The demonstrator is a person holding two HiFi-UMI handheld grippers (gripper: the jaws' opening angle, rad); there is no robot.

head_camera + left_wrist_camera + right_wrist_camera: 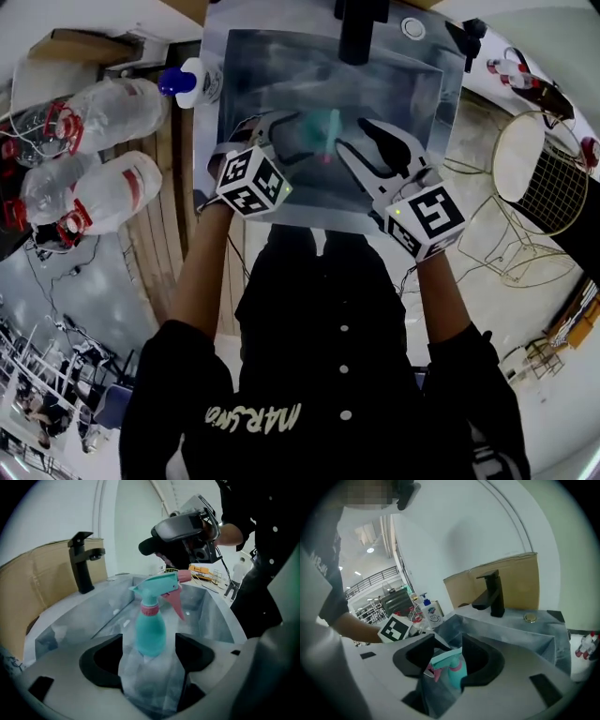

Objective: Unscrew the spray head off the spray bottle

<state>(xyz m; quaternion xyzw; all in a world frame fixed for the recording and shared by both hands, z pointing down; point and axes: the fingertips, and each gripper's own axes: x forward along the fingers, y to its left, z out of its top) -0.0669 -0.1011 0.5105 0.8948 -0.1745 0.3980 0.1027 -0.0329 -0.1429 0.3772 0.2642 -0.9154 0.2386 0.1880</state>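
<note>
left claw (149, 644): jaws wide apart, holding nothing. The base of the spray bottle (151, 630) sits in line between the tips, with a gap on each side and no pad contact.
right claw (455, 651): jaws about half apart, empty. The spray head (446, 659) shows in the gap just past the tips; can't confirm any touch.
bottle: teal, upright on the sink (93, 616) floor, about mid-basin. Pink collar (150, 610) under the head, pink trigger (176, 603) hanging below the nozzle.
stage (my read): claws lined up either side, nothing gripped, unscrewing not started.
risk 1: the bottle is narrow and free-standing. If one pad lands first, from uneven closing or an off-centre approach, it likely tips or skids.
risk 2: right claw closes on the trigger or nozzle instead of the collar. The head flexes or sprays and the thread doesn't turn.
risk 3: weak left hold on the round body, so the whole bottle spins with the head.
risk 4: the claws are close together over the bottle and could knock during the twist.
edges: basin walls all round, the near wall just under both claws. Black faucet (84, 562) on the far rim, spout overhanging the basin.
room: open above the bottle and to left and right inside the basin. Soap pump bottle (192, 82) stands beyond the far-left rim, well apart.
</note>
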